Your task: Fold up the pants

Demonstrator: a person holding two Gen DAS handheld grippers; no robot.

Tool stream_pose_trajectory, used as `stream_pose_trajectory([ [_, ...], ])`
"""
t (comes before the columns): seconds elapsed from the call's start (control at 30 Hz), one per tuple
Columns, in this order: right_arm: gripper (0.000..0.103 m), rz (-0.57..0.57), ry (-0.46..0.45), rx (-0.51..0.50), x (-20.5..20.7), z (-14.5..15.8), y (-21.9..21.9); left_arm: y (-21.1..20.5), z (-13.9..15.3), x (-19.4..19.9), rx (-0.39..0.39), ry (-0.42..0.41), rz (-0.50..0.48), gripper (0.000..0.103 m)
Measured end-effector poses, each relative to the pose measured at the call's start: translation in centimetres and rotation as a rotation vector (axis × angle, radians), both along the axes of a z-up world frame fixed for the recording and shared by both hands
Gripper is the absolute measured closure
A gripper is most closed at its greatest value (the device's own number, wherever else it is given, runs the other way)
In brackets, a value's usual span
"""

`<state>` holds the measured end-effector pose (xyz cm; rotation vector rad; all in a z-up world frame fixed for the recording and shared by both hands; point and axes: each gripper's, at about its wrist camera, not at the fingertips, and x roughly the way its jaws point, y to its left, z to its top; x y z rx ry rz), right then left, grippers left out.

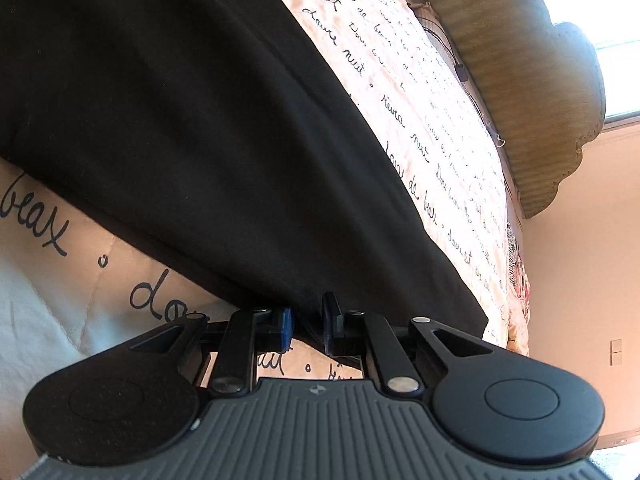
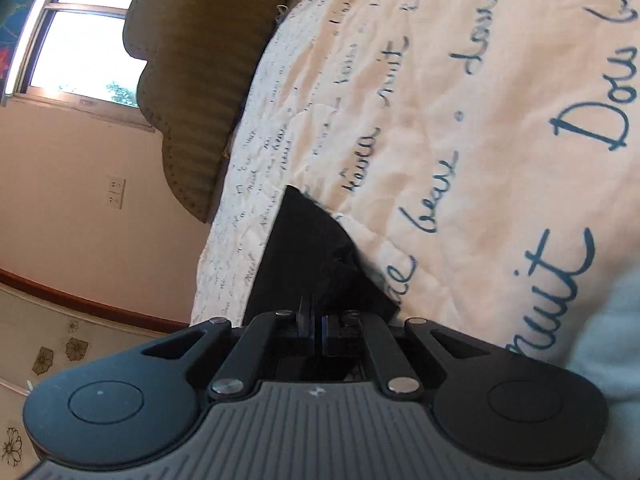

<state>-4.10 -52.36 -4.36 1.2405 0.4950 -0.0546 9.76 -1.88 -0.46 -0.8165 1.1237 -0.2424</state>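
Black fabric, the pants point(image 1: 192, 128), lies spread on a bed covered by a cream quilt point(image 1: 432, 92) printed with dark handwritten script. In the left wrist view the garment runs as one long dark band from the upper left down to the lower right, and its near edge ends right at the left gripper point(image 1: 309, 326).

Left gripper: fingers point(image 1: 285, 324) stand a little apart, blue pads visible on both sides. The hem of the pants sits in the gap, but whether the pads press on it cannot be told from this view.

Right gripper point(image 2: 316, 330): fingers brought together, no gap visible. A corner of the pants point(image 2: 308, 252) rises from between them as a dark triangle, held clear of the quilt point(image 2: 460, 120). Grip judged firm.

Governing relation: the cloth lies straight ahead of both pairs of fingers, its long axis running away from the left gripper across the bed. The right gripper holds only a small corner; the bulk of the garment is on the left side, nearer the left hand.

Judgement: the coming fold depends on both ends travelling together along that axis. Risk noted: an uncertain left hold would let that edge drop.

An olive cushion point(image 2: 200, 60) and a window point(image 2: 84, 40) lie beyond the bed.
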Motion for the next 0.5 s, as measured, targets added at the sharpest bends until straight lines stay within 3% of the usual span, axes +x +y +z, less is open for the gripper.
stream_pose_trajectory([
  [0.17, 0.1, 0.011, -0.066, -0.042, 0.4, 3.0, 0.3, 0.7, 0.1, -0.4, -0.02, -0.005, 0.007, 0.085],
  [0.23, 0.1, 0.005, -0.022, -0.05, 0.2, 1.8, 0.3, 1.0, -0.6, -0.5, -0.012, 0.007, 0.021, 0.085],
  [0.3, 0.1, -0.019, 0.068, -0.009, -0.2, -1.5, -0.5, 1.4, -1.5, -0.5, -0.006, 0.028, 0.023, 0.084],
  [0.33, 0.101, -0.018, 0.042, 0.018, -0.3, -2.5, -0.8, 1.4, -1.5, -0.4, -0.001, 0.02, 0.013, 0.084],
  [0.5, 0.093, -0.051, 0.005, 0.013, -0.9, -0.5, -1.2, 1.2, 0.7, -0.6, 0.047, -0.065, -0.113, 0.084],
])
